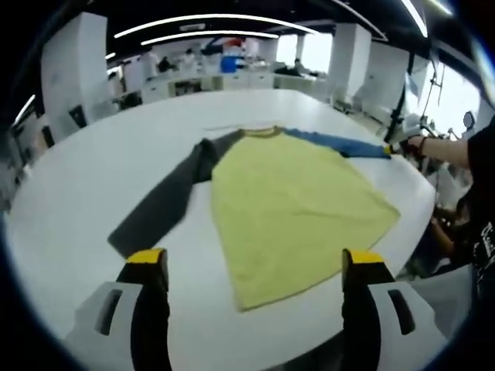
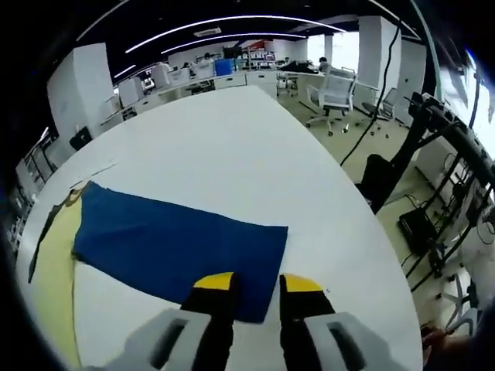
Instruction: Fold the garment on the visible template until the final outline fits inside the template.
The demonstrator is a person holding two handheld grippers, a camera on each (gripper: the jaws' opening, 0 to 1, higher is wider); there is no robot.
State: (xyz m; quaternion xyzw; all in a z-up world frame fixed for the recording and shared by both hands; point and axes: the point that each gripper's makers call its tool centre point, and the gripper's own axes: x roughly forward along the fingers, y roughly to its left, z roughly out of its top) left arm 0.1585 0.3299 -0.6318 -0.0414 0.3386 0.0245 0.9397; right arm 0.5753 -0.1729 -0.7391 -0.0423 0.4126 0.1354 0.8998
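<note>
A shirt (image 1: 298,205) is laid flat on a white table (image 1: 93,193), with a yellow body, a grey sleeve (image 1: 166,201) spread to one side and a blue sleeve (image 2: 174,247) to the other. No template outline can be made out on the table.

In the left gripper view the left gripper (image 1: 259,267) is held above the table near the hem, its jaws spread wide and nothing held between them. At the far end of the blue sleeve in that view, the right gripper (image 1: 398,143) is seen at the cuff with a hand behind it.

In the right gripper view the right gripper (image 2: 255,284) is set at the cuff end of the blue sleeve, its yellow-tipped jaws drawn close together over the cloth edge. Whether the cloth is actually pinched cannot be told.

The shirt is judged to be light, thin and limp: it will drape and sag when lifted, and it may slide on the smooth table if dragged. A sleeve is best taken at the cuff, by a single layer at the edge, and carried over the body. The hem is best taken at a corner, so the fold line is kept straight. Wrinkles and a dragged body are the likely faults.
</note>
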